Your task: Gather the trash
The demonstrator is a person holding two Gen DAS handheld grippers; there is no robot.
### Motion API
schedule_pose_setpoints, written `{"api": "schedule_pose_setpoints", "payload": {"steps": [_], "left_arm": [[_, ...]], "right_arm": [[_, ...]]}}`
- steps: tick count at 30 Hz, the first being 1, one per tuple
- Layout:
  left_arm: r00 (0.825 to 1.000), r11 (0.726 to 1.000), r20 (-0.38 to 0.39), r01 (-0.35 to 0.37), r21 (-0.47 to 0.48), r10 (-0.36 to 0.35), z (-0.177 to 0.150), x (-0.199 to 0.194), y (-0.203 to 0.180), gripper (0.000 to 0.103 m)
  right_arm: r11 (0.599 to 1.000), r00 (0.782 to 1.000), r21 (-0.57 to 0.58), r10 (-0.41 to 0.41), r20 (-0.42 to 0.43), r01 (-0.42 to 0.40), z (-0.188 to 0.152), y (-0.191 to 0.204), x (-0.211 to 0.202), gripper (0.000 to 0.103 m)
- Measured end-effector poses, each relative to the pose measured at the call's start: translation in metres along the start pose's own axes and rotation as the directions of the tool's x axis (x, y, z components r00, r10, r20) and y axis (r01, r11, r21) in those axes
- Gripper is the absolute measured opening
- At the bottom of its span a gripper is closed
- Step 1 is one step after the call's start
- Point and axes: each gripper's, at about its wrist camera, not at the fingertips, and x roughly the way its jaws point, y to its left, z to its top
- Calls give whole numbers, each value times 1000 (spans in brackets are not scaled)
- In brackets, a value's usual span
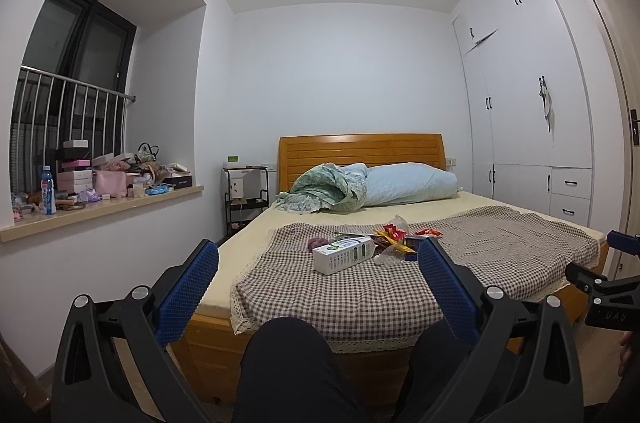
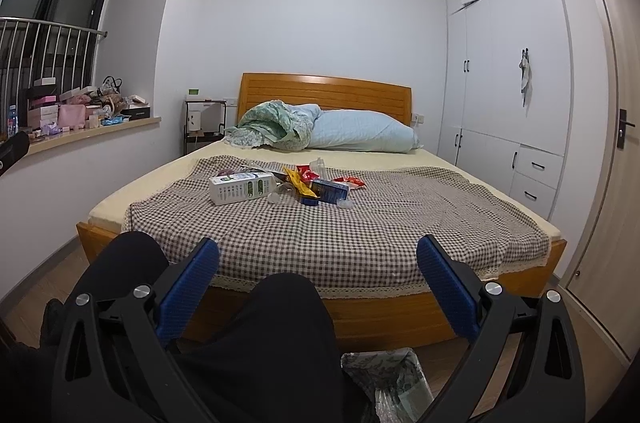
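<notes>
You are at the very start, by my reading: nothing is picked up, and both pairs of fingers stand wide apart and empty, the left gripper point(image 1: 318, 253) and right gripper point(image 2: 318, 251) held back at the foot of the bed point(image 2: 400, 315), well apart from the trash. That trash lies in one cluster on the checked cloth point(image 2: 400, 223) mid-bed: one white carton point(image 2: 241, 187), one dark blue box point(image 2: 330, 190), one yellow wrapper point(image 2: 298, 181), at least two red wrappers point(image 2: 350, 182), and several clear plastic bits I cannot count surely. One lined bin point(image 2: 386, 379) sits on the floor below your right gripper. Next you likely must reach forward and close on one piece, perhaps the carton.
</notes>
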Motion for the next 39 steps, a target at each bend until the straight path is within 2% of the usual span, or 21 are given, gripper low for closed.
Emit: {"api": "schedule_pose_setpoints", "payload": {"steps": [15, 26, 32, 39], "left_arm": [[1000, 1000, -6, -2, 3, 2, -3, 1, 0, 97], [998, 1000, -67, 1, 7, 0, -16, 18, -1, 97], [991, 1000, -128, -21, 14, 22, -31, 43, 3, 97], [980, 998, -192, -52, 36, 58, -52, 97, 11, 97]], "right_arm": [[1000, 1000, -4, 11, -1, -11, 1, 1, 1, 95], [999, 999, -12, 30, -22, -31, -2, 8, 9, 95], [999, 998, -18, 43, -38, -43, -3, 14, 27, 95], [997, 993, -36, 64, -102, -68, -11, 26, 74, 95]]}}
